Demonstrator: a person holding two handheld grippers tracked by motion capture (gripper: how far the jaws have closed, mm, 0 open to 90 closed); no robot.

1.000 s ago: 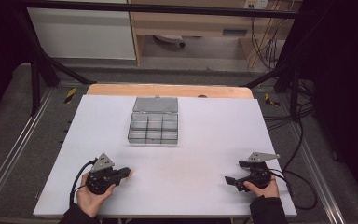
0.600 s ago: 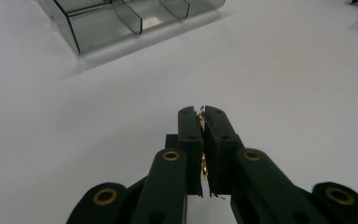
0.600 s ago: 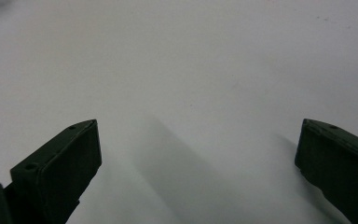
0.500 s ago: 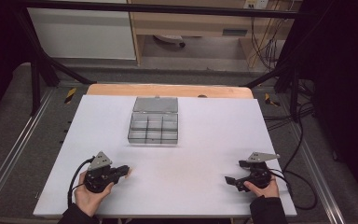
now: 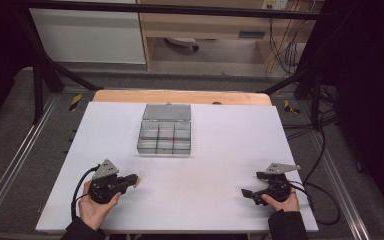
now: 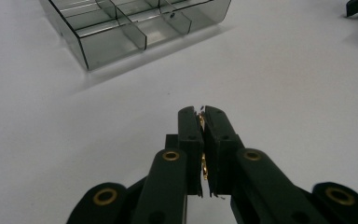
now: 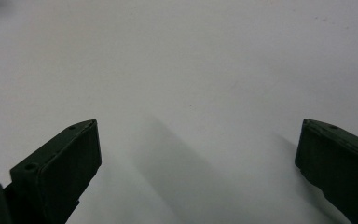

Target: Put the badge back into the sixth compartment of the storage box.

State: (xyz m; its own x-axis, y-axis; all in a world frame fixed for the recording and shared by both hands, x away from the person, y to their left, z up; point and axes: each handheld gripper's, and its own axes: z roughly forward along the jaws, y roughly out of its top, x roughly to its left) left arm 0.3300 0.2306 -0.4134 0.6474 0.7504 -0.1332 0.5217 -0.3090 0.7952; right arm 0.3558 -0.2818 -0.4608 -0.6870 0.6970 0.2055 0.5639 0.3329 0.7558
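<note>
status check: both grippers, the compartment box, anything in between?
Left gripper shut, nothing visibly held. Right gripper open, empty. Clear compartment box sits untouched mid-table, lid open. Nothing in the way.

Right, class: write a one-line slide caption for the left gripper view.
Left gripper shut on a thin gold-coloured piece, above the white table, with the clear compartment box ahead.

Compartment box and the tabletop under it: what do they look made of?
Compartment box: likely clear smoke-tinted hard plastic, glossy; the dividers and white surface show through its walls in the left gripper view. Tabletop: a matte white sheet or board with soft shadows and no glare, over a wooden-looking board at the far edge.
</note>
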